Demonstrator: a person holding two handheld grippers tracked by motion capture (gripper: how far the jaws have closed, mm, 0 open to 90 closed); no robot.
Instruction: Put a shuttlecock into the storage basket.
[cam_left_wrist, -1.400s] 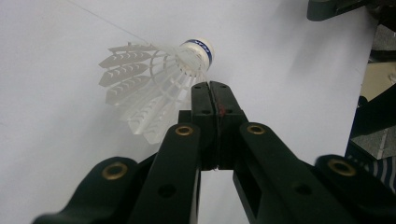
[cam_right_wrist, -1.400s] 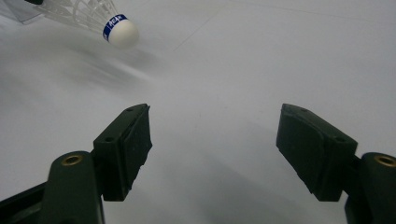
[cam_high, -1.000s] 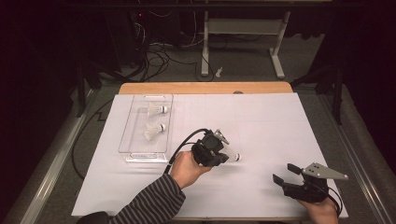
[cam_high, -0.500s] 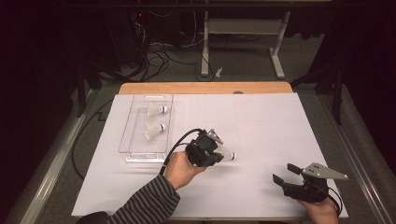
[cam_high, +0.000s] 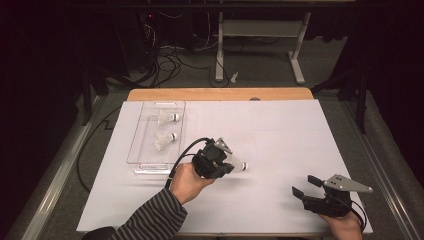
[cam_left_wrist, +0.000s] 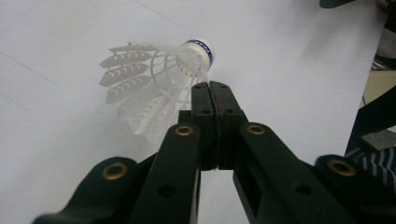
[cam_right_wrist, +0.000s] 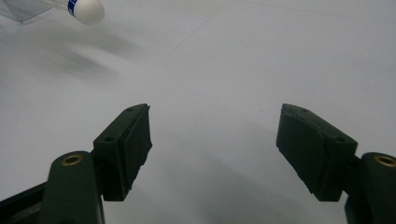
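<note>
A white shuttlecock (cam_left_wrist: 154, 84) with a blue-banded cork hangs just above the white table cover. My left gripper (cam_left_wrist: 210, 86) is shut on the edge of its feather skirt, jaws pressed together. In the high view the left gripper (cam_high: 231, 165) is at the table's middle, and the shuttlecock (cam_high: 240, 166) pokes out to its right. My right gripper (cam_high: 306, 185) rests near the front right edge, open with nothing between its fingers. In the right gripper view the jaws (cam_right_wrist: 215, 140) stand wide apart over bare cover, and the shuttlecock's cork (cam_right_wrist: 86, 10) shows at the top left.
A clear plastic tray (cam_high: 142, 150) lies at the left of the table, with two more shuttlecocks (cam_high: 167, 118) (cam_high: 165, 140) in it. The white cover (cam_high: 280, 135) spans the table, and a wooden edge (cam_high: 220, 94) shows at the back. Cables and desk legs stand on the floor beyond.
My left gripper has shifted slightly left with the shuttlecock still in it. The right gripper has stayed put.
</note>
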